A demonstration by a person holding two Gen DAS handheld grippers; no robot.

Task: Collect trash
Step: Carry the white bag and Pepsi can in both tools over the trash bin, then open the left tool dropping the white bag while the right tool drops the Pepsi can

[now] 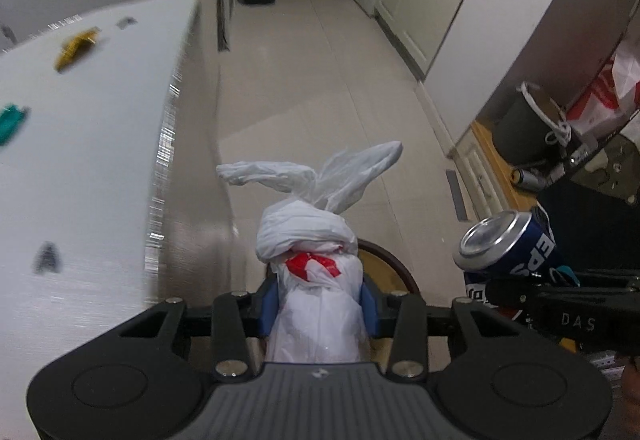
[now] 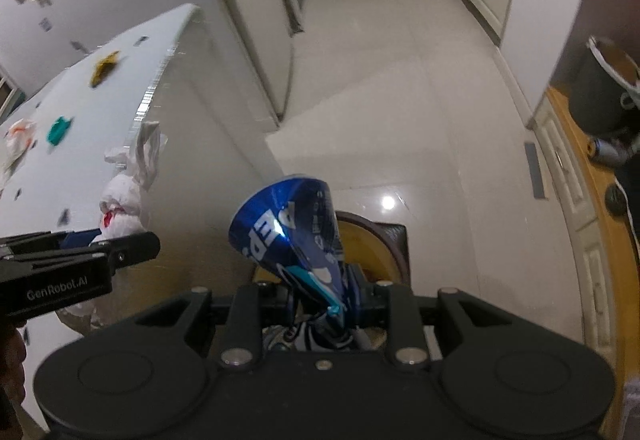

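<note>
The left claw [image 1: 318, 304] is closed snugly on a white bag [image 1: 316, 280]. Its blue pads [image 1: 269, 306] press both sides of the bag, low in the middle of the frame. The bag is tied in a knot with two loose ears sticking up, and it has a red mark on it. The bottom of the bag is hidden behind the claw body.

The right claw [image 2: 328, 304] is squeezed almost shut on a blue can [image 2: 296, 236]. The can is crushed thin where it is pinched and flares wide at the top, leaning to the upper left. Its fingertips are hidden by the can. In the left view the can [image 1: 508, 244] shows at the right edge, beside the bag but apart from it.

Under both claws is a round yellow thing with a dark rim [image 2: 372, 244]; it is mostly covered, so it is hard to tell what it is.

A white table [image 2: 100, 107] fills the left of the frame. On it lie blurry bits: a yellow scrap [image 2: 103, 67], a green scrap [image 2: 59, 129] and a crumpled white bag [image 2: 18, 139] cut off by the edge.
</note>
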